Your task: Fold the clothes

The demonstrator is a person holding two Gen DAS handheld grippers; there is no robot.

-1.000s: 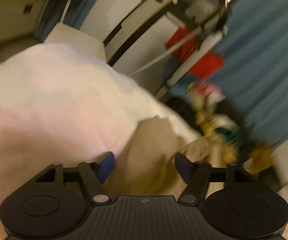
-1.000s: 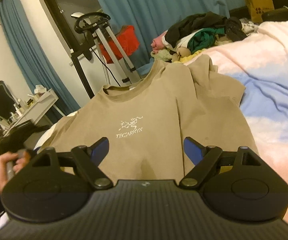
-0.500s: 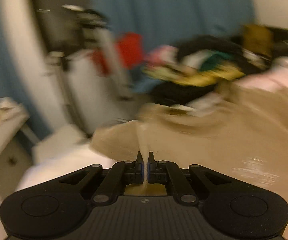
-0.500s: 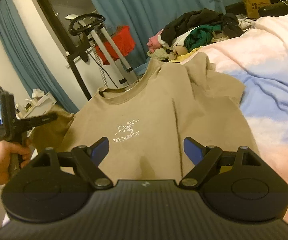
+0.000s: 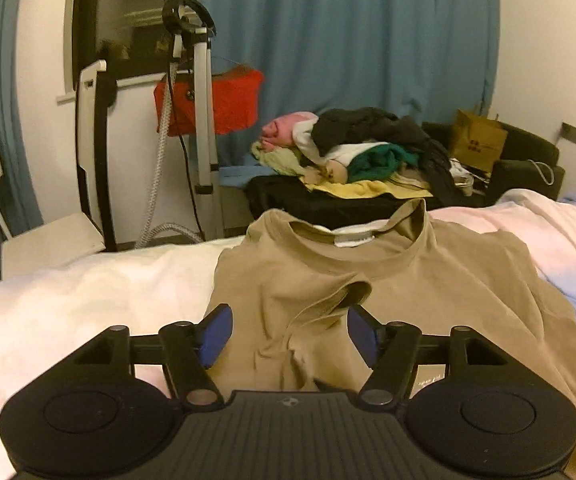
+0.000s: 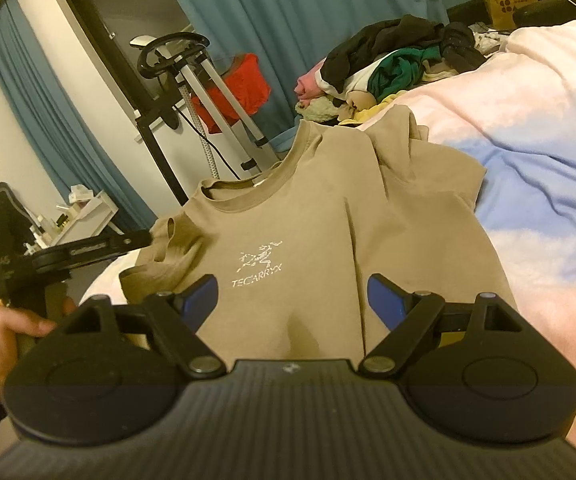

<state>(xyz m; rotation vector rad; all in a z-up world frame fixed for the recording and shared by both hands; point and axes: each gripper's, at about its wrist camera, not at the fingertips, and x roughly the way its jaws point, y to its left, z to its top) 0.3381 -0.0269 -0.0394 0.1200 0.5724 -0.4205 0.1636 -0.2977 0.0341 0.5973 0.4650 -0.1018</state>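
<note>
Both wrist cameras near, angled down across bed; shared: tan T-shirt (image 5: 428, 280) (image 6: 328, 216), clothes pile (image 5: 368, 152) (image 6: 400, 52).

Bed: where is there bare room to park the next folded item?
Free: white duvet left of the tan T-shirt, and pink-and-blue cover to its right. Crowded: clothes pile beyond the collar.

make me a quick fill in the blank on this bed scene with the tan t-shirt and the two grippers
1. The tan cotton t-shirt lies on the bed with its white printed logo facing ____.
2. The left gripper has its blue pads apart, so it is ____.
3. The heap of mixed clothes sits in front of a ____ curtain.
4. The right gripper holds ____.

Missing words: up; open; blue; nothing
</note>
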